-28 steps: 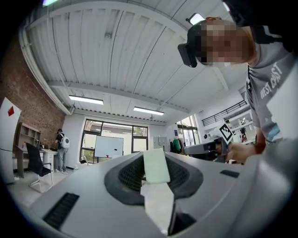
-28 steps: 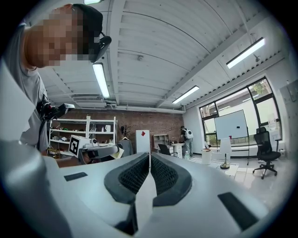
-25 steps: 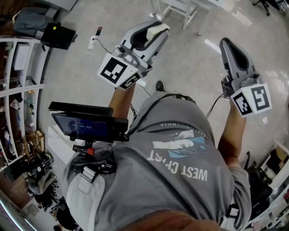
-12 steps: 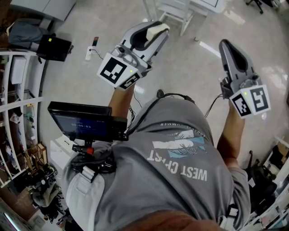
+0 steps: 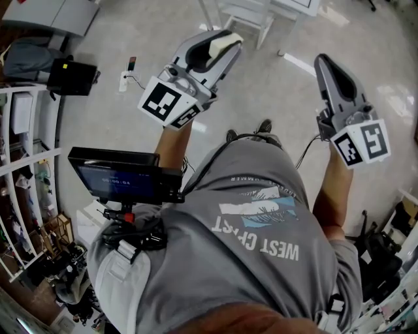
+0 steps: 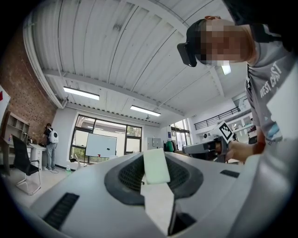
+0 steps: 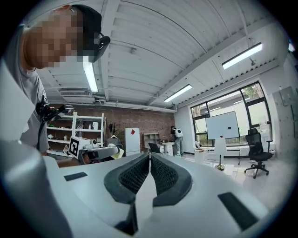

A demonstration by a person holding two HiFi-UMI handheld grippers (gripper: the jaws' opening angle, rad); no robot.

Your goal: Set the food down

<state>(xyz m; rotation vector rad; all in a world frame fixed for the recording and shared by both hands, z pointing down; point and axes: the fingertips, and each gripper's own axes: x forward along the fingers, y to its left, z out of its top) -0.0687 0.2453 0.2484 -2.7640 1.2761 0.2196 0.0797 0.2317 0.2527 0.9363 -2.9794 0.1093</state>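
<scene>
**Inspector A:** What is held, and by which tongs?

**Inspector B:** One pale cream rectangular slab of food (image 6: 156,166) is pinched in the left tongs (image 5: 222,40) and is held out level ahead of the chest, above the floor. The right tongs (image 7: 150,160) are pressed together, and nothing is seen between them.

**Inspector A:** Which step is judged to be in hand?

**Inspector B:** Carriage is judged to be in hand, as the food has not yet been set down. No bench is seen beneath the slab, only the pale grey polished floor (image 5: 274,85).

**Inspector A:** What is called for next?

**Inspector B:** A surface must be reached. The slab should then be lowered flat before the left tongs are spread.

**Inspector A:** What counts are recorded?

**Inspector B:** Two tongs and one slab are counted. One white-legged bench frame (image 5: 248,10) is noted further off. One white rectangular whiteboard (image 6: 101,145) stands at the far windows.
</scene>
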